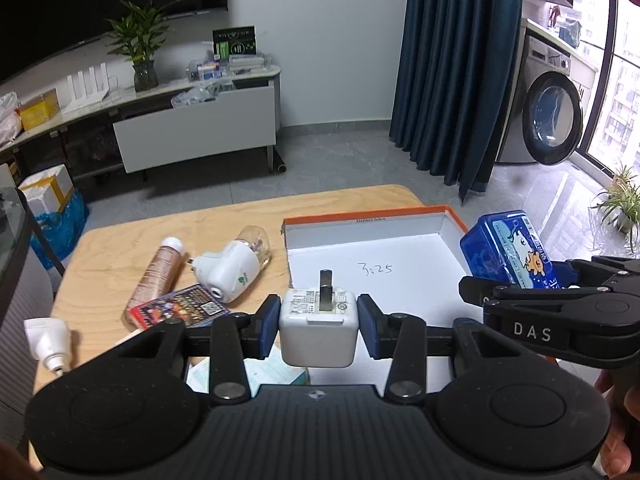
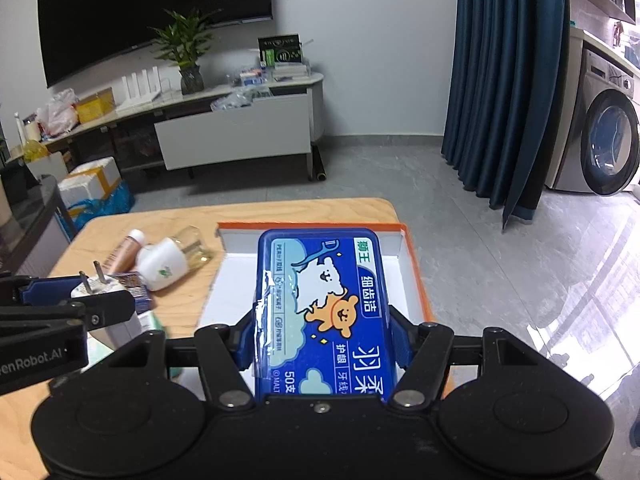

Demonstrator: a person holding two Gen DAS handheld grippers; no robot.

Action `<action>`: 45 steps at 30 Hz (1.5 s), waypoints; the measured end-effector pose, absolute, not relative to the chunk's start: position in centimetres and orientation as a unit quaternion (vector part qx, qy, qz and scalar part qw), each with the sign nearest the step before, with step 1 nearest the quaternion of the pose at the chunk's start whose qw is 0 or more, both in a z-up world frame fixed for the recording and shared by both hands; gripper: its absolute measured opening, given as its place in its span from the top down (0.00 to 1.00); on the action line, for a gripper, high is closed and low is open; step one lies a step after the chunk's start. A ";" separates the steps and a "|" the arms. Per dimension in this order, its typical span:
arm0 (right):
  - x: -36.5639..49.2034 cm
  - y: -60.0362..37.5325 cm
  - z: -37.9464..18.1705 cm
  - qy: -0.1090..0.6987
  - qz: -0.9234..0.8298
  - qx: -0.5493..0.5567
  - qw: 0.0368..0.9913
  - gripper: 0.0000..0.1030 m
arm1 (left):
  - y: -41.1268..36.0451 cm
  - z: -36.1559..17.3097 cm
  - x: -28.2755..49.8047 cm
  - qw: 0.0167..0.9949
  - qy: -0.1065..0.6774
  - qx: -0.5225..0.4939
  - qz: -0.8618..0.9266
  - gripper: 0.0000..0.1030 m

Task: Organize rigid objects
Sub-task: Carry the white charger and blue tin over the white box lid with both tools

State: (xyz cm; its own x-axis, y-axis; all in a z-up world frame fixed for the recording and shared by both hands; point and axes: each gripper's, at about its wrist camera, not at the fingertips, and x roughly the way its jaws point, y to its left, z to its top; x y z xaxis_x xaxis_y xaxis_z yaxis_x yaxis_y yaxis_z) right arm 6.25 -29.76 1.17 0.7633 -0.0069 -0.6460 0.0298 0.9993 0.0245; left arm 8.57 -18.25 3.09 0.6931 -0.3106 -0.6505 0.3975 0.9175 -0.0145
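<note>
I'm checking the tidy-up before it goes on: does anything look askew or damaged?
Nothing looks damaged. The brown bottle and the white plug-in device lie tipped on the table, outside the box. Loose clear tape wrinkles on the blue case.

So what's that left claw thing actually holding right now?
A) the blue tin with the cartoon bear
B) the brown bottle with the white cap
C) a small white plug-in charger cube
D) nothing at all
C: the left gripper is shut on the white charger cube, its two prongs pointing up, near the edge of the orange-rimmed box; the blue tin sits in the right gripper instead.
</note>
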 end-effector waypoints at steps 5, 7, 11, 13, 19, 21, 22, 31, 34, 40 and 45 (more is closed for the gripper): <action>8.4 -30.5 -0.1 0.355 -0.011 0.014 0.935 0.27 | -19.5 2.1 9.9 0.913 0.352 0.070 -0.193 0.58; 9.0 -30.6 -0.5 0.358 -0.011 0.013 0.933 0.27 | -19.8 1.7 10.4 0.912 0.357 0.069 -0.192 0.58; 10.6 -30.8 -1.2 0.365 -0.012 0.014 0.931 0.27 | -20.3 1.2 11.4 0.911 0.361 0.073 -0.187 0.58; 11.1 -31.0 -1.4 0.367 -0.012 0.016 0.930 0.27 | -20.5 1.1 11.8 0.911 0.362 0.073 -0.184 0.58; 12.1 -31.4 -1.6 0.368 -0.015 0.015 0.930 0.27 | -21.3 0.9 12.4 0.911 0.362 0.078 -0.184 0.58; 12.3 -31.5 -1.8 0.368 -0.017 0.015 0.929 0.27 | -21.6 0.9 12.5 0.911 0.361 0.079 -0.184 0.58; 12.4 -31.6 -1.8 0.369 -0.017 0.015 0.929 0.27 | -21.7 0.8 12.6 0.911 0.362 0.079 -0.184 0.58; 13.0 -32.2 -2.1 0.373 -0.015 0.019 0.928 0.27 | -22.4 0.5 13.1 0.910 0.363 0.081 -0.184 0.58; 13.3 -32.2 -2.2 0.373 -0.014 0.020 0.927 0.27 | -22.4 0.5 13.1 0.910 0.363 0.082 -0.183 0.58; 13.9 -32.0 -2.3 0.376 -0.008 0.018 0.926 0.27 | -22.5 0.2 13.4 0.910 0.365 0.080 -0.180 0.58; 14.2 -32.1 -2.3 0.378 -0.008 0.019 0.926 0.27 | -23.0 -0.3 13.7 0.909 0.368 0.079 -0.180 0.58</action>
